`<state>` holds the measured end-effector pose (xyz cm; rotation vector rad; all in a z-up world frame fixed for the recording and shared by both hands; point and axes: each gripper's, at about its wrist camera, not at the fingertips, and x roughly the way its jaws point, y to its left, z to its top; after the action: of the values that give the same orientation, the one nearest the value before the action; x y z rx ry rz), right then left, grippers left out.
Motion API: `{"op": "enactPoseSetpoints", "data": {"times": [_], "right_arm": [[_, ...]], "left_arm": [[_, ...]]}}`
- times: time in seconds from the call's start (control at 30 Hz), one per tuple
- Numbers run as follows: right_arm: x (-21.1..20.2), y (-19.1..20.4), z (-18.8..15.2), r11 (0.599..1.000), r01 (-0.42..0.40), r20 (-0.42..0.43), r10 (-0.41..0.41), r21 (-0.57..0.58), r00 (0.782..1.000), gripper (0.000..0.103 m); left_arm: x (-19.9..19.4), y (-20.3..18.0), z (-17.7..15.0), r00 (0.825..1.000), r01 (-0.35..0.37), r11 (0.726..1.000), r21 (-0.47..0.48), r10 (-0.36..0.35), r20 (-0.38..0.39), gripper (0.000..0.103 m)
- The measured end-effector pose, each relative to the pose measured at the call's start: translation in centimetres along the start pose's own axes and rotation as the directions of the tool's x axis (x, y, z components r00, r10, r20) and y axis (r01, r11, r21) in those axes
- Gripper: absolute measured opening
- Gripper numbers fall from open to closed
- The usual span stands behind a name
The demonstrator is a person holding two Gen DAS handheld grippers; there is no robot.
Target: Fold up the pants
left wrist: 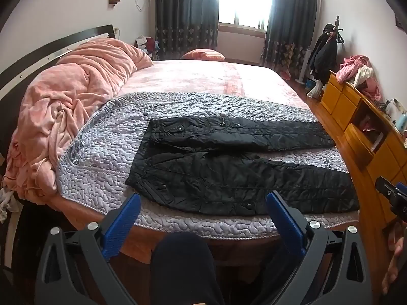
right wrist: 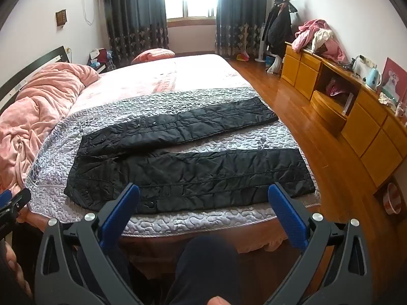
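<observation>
Bedroom with a bed (left wrist: 193, 76), black pants (left wrist: 229, 167) laid flat on grey quilt (left wrist: 106, 137), legs spread rightward, left gripper (left wrist: 203, 200) and right gripper (right wrist: 203, 190) both held wide and empty, sheet lettering unreadable, window washed out.

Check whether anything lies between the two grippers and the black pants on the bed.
Nothing visible does. The pants lie spread flat on the grey quilt, and both the left gripper and the right gripper hang open just short of the near bed edge.
</observation>
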<state>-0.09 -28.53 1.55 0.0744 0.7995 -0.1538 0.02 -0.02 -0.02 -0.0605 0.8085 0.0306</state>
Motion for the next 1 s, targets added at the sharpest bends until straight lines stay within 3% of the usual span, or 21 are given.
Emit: {"op": "enactPoseSetpoints", "data": {"times": [1.0], "right_arm": [[0.41, -0.07, -0.16, 1.000, 0.001, 0.000, -0.001, -0.002, 1.000, 0.101]], "left_arm": [[0.00, -0.04, -0.06, 1.000, 0.001, 1.000, 0.001, -0.001, 0.009, 0.099]]}}
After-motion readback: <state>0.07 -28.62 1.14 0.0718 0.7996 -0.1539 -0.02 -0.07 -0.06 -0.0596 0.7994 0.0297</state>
